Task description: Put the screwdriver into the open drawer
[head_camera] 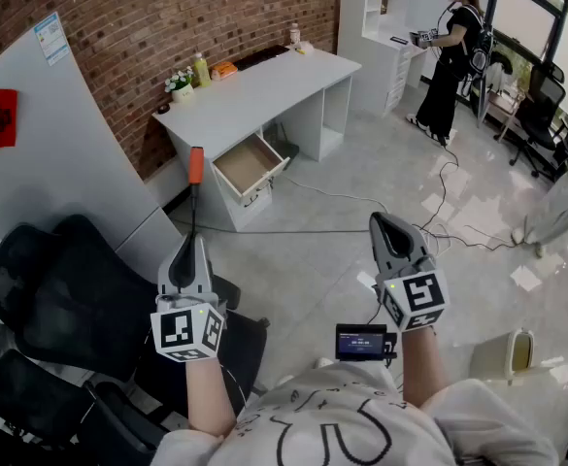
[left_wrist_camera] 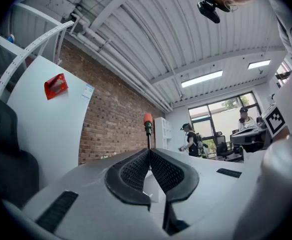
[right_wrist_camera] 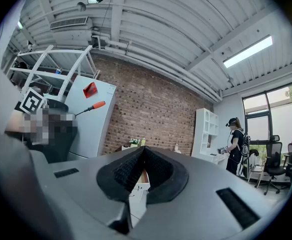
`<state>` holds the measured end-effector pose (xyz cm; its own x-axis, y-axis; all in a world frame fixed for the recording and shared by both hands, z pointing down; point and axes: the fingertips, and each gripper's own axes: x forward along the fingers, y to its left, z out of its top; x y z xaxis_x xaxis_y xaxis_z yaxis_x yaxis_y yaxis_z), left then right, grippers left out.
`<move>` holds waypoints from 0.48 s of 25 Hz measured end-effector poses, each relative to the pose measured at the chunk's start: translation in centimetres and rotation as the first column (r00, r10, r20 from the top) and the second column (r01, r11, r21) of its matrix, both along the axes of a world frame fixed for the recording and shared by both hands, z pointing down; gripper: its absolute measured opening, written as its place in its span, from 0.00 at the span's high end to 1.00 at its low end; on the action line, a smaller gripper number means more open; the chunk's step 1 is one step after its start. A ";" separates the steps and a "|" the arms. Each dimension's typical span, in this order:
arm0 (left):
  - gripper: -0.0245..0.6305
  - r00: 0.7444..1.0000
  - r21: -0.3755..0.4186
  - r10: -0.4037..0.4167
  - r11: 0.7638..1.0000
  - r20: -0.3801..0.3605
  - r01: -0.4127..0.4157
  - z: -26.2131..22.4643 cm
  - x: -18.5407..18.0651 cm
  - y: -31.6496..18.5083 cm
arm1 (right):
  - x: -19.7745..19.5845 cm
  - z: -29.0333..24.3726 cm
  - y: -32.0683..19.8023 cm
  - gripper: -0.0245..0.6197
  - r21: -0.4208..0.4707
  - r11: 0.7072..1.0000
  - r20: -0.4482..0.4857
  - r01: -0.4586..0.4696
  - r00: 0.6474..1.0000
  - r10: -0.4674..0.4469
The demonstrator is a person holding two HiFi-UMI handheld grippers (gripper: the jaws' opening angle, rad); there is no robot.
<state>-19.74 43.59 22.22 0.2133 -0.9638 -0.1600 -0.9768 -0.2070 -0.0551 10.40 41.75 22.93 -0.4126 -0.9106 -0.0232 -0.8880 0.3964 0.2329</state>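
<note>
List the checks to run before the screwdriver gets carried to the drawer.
1. Screwdriver secured: ok. The left hand-held gripper is shut on its shaft, orange handle pointing away.
2. Drawer open: ok. It is pulled out of the white desk, and the inside that shows looks bare.
3. Right hand-held gripper free: ok. Its jaws are together with nothing between them.
4. Drawer within reach: not ok. Open floor lies between the grippers and the desk.
5. Walking path safe: cannot tell. A cable trails on the floor near the desk.
</note>
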 end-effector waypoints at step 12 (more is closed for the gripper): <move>0.93 0.999 0.002 -0.030 1.000 -0.012 0.030 -0.1 3.6 -1.5 | 3.7 0.2 -1.9 0.93 0.003 1.000 0.004 0.023 1.000 -0.023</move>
<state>-16.14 42.10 22.16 0.1826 -0.9693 -0.1645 -0.9831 -0.1777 -0.0443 14.11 39.88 23.13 -0.4333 -0.9008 -0.0271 -0.8796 0.4161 0.2305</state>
